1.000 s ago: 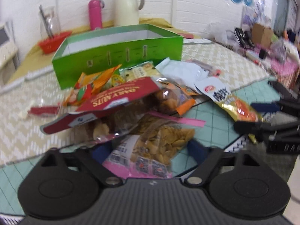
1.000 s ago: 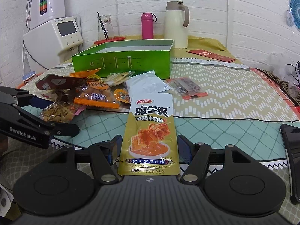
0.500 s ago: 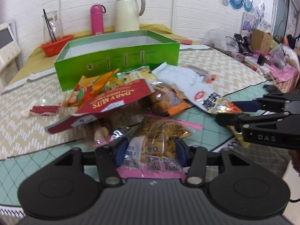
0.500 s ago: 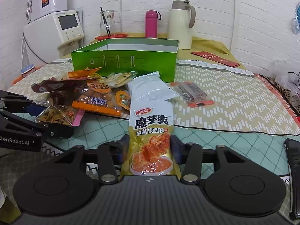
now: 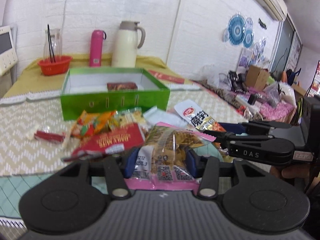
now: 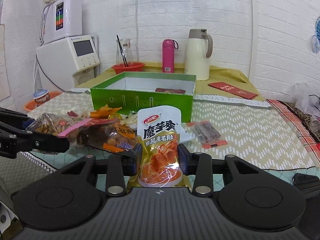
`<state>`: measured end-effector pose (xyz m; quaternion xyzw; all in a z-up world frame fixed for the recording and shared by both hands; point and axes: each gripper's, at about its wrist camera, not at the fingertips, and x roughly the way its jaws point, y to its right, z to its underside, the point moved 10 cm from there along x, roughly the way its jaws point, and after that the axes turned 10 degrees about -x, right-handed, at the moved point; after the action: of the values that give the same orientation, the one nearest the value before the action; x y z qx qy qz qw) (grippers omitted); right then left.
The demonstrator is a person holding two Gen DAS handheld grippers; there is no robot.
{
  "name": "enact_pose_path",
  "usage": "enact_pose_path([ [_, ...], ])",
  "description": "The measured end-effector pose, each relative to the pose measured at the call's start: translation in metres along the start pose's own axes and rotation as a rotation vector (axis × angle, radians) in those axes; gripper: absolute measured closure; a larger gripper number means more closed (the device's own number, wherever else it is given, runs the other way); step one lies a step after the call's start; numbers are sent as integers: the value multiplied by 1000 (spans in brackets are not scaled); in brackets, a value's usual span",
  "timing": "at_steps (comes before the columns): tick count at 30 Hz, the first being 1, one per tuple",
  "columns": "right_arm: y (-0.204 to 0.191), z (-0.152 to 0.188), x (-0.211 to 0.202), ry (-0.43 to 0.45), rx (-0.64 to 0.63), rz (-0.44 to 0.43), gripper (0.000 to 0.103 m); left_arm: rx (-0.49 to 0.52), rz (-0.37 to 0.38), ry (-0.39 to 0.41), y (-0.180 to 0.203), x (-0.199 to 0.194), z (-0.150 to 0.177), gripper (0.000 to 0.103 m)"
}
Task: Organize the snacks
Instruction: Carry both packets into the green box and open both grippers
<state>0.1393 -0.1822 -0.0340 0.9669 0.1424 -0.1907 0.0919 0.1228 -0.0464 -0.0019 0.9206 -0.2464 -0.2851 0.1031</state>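
In the left wrist view my left gripper (image 5: 160,160) is shut on a clear, pink-edged bag of seeds (image 5: 176,146), held above the table. My right gripper (image 6: 160,156) is shut on a yellow and white pouch (image 6: 159,132), also lifted; it shows at the right of the left view too, as the right gripper (image 5: 212,132). The open green box (image 6: 140,100) stands behind the snack pile, with a dark red packet (image 6: 170,90) inside. A red nut bag (image 5: 114,140) and orange packets (image 5: 90,124) lie on the table in front of it.
A small packet of dark sticks (image 6: 208,134) lies right of the pile, red sticks (image 5: 48,136) to its left. A cream jug (image 6: 197,54), pink bottle (image 6: 168,56) and red basket (image 6: 128,68) stand behind the box. A black phone (image 6: 306,182) lies near the front right edge.
Both grippers closed on their packets, the left on the seed bag and the right on the yellow pouch, and both rose, lifting the packets off the table.
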Motion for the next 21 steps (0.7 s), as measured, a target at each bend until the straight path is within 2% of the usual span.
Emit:
enact_pose_path([
  [8, 13, -55, 15, 95, -2, -35, 36, 5, -70, 150, -20, -6, -82, 55],
  [11, 15, -74, 33, 104, -12, -48, 36, -25, -75, 166, -31, 7, -110, 55],
  [14, 15, -90, 56, 99, -24, -58, 36, -27, -119, 180, -43, 24, -136, 55],
  [21, 18, -111, 119, 45, -21, -77, 36, -43, -195, 161, -73, 79, -171, 55],
])
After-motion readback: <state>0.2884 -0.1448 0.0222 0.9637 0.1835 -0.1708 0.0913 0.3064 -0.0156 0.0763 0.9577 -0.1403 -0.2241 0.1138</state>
